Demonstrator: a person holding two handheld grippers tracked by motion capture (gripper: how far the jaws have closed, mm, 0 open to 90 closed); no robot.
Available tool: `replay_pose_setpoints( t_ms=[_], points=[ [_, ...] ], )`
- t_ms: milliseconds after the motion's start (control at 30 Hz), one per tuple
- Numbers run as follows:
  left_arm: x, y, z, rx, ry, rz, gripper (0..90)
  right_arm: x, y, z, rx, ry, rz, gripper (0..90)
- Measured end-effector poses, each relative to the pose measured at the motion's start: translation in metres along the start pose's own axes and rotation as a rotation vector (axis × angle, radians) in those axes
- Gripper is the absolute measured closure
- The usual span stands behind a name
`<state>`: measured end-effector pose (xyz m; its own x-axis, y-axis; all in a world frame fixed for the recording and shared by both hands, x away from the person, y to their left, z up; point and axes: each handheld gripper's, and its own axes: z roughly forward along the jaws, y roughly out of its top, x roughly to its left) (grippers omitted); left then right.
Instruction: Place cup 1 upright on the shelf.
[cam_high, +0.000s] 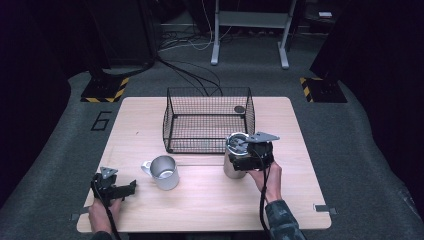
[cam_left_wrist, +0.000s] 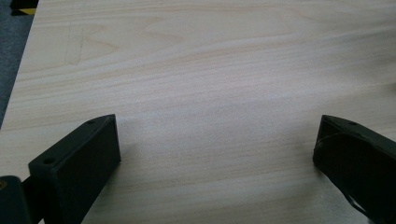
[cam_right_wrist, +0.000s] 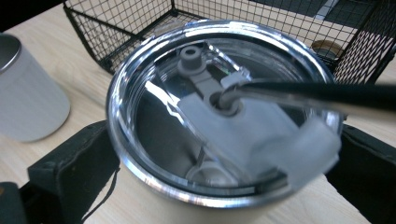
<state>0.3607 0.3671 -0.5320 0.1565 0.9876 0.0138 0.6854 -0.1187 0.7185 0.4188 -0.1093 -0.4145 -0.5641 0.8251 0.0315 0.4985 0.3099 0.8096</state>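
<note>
Tumbler (cam_high: 234, 159) of steel, capped with a clear lid (cam_right_wrist: 224, 112), stood on the pale wooden counter (cam_high: 210, 200) just in front of the wire basket (cam_high: 208, 120), and my right tongs (cam_high: 239, 162) were clamped around its body from the near side, one black jaw pressed to each flank just under the rim in the right gripper view. A dark cable crossed above the lid there. The basket's mesh wall rose right behind the tumbler, and a small dark round object (cam_high: 239, 109) lay on the basket floor near its far right corner. To the tumbler's left, well clear of it, a white enamel mug (cam_high: 163, 172) sat upright with its handle turned to the left. My left tongs (cam_high: 131, 188) rested low at the counter's near left corner, jaws spread wide with nothing but bare wood between them, apart from the mug.
</note>
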Motion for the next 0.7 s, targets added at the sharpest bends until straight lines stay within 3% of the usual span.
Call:
replay_pose_setpoints(
  t_ms=[100, 167, 333, 500, 700],
  points=[
    [-0.0003, 0.0003, -0.0011, 0.013, -0.005, 0.000, 0.5, 0.0001, 0.0020, 0.0059, -0.013, 0.005, 0.025, 1.0],
    [-0.0009, -0.0001, -0.0003, -0.003, 0.005, 0.006, 0.5, 0.0013, 0.0035, 0.0088, -0.010, -0.002, 0.024, 1.4],
    [-0.0024, 0.0000, -0.0005, -0.008, 0.017, 0.016, 0.5, 0.0011, 0.0042, 0.0107, -0.018, -0.004, 0.014, 2.2],
    [-0.0006, 0.0011, 0.0006, 0.008, -0.010, 0.000, 0.5, 0.0014, 0.0050, 0.0106, -0.021, -0.012, -0.007, 2.9],
    [-0.0011, 0.0013, 0.0013, 0.001, -0.007, 0.003, 0.5, 0.0014, 0.0060, 0.0092, -0.010, -0.010, -0.017, 3.4]
  ],
)
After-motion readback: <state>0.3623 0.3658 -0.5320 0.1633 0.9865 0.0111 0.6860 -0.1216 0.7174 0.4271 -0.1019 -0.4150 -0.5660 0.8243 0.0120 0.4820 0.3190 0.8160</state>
